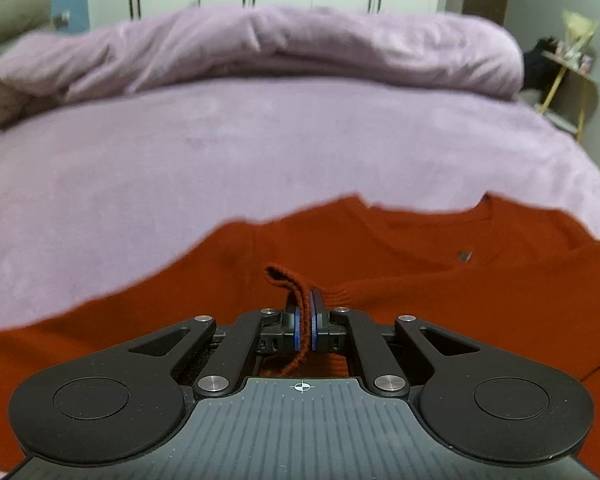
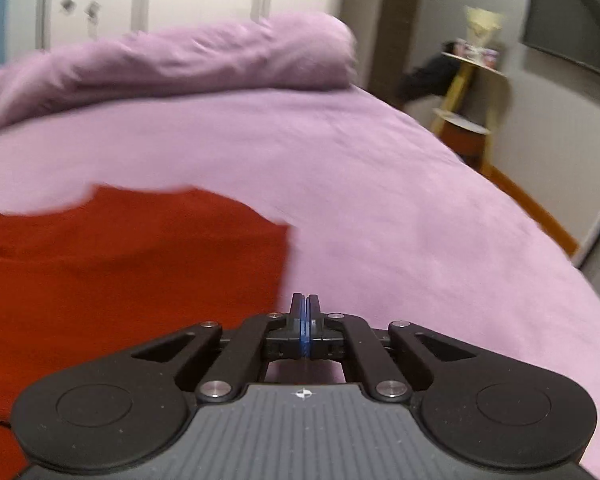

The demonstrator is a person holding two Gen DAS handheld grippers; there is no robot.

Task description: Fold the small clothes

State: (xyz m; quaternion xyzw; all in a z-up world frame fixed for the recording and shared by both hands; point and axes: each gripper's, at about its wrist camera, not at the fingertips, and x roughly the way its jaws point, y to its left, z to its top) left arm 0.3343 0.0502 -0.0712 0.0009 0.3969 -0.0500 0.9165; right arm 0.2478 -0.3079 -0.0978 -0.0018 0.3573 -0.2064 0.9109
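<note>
I am seeing no readable words or numbers, a small grey tag on the red sweater point(image 1: 420, 264), too blurred to read

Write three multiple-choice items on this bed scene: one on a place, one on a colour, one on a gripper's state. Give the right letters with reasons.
1. Where does the rust-red knitted sweater lie?
A. on the pink plush bed cover
B. on the floor
C. on a chair

2. What colour is the rolled duvet at the far end of the bed?
A. green
B. pale pink-lilac
C. black

3. What is the left gripper doing?
A. standing wide open
B. shut on nothing
C. shut on a ribbed edge of the sweater

Answers: 1 A, the sweater is spread on the cover; 2 B, it matches the cover; 3 C, red knit is pinched between its blue-edged pads.
</note>
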